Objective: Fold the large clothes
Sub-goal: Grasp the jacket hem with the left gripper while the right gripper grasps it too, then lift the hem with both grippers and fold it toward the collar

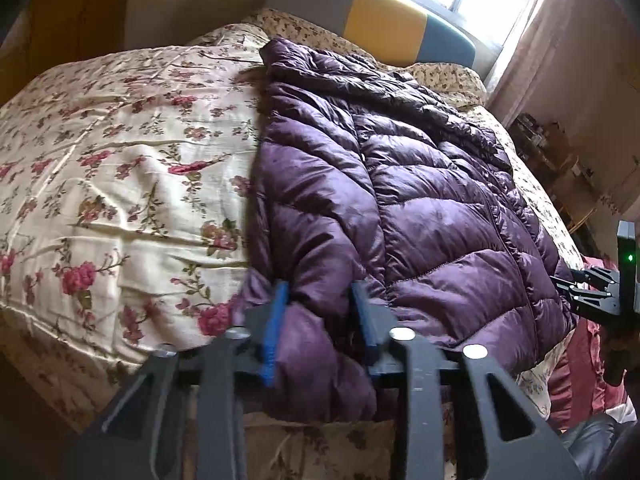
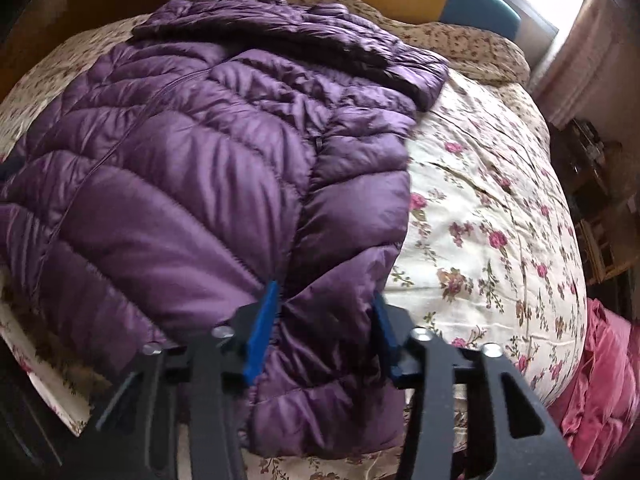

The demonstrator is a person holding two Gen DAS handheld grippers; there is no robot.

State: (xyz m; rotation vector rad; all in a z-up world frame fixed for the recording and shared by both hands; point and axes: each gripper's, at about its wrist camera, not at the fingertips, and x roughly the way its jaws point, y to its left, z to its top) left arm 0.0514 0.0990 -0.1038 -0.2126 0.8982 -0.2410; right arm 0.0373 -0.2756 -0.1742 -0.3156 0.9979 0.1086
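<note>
Your purple puffy jacket (image 1: 400, 200) lies flat on the flowery bed (image 1: 120, 152), its bottom edge hanging over the near side. Your left claw (image 1: 320, 312) pinches the near left corner of the hem. Your right claw (image 2: 326, 312) pinches the near right corner. You look ready to start a fold. Next, lift both corners together and carry them to the far end.

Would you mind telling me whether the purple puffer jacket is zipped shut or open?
Zipped shut, as far as visible: the purple puffer jacket shows one closed seam down its front, lying spread on the floral bedspread.
</note>
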